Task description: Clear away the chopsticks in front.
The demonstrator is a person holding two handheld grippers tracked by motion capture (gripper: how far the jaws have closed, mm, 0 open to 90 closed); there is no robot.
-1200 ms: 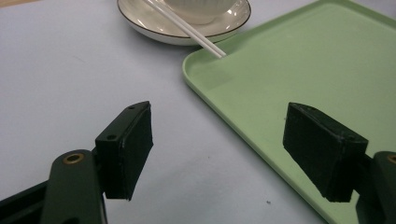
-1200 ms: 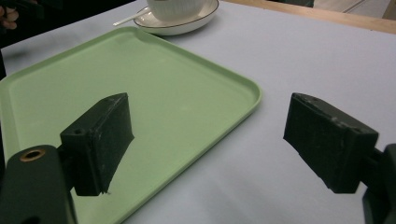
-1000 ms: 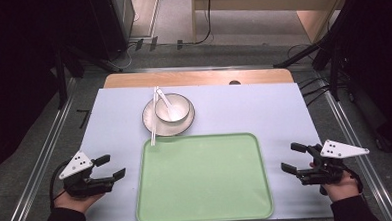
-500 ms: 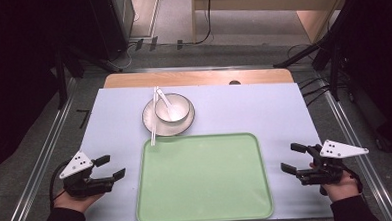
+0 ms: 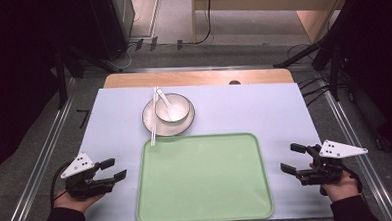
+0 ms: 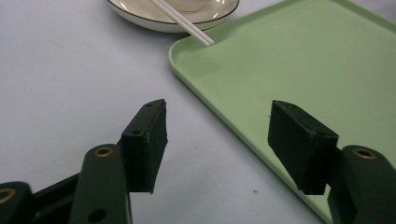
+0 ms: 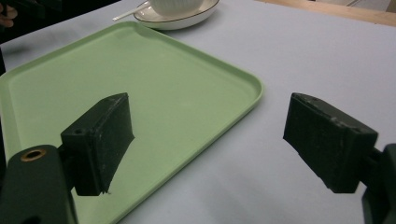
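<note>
Now my tray (image 5: 202, 183) sits between both open grippers, left (image 5: 114, 170) (jaws just narrowing, nothing between them) and right (image 5: 292, 158); otherwise nothing has moved.

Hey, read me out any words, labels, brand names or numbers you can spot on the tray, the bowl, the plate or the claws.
None: no readable text anywhere.
Green tray: plain, no print.
White bowl and plate: only a dark rim line, no lettering.
Chopsticks: unmarked.
Left claw and right claw: black jaws with brass screws, no label.
</note>
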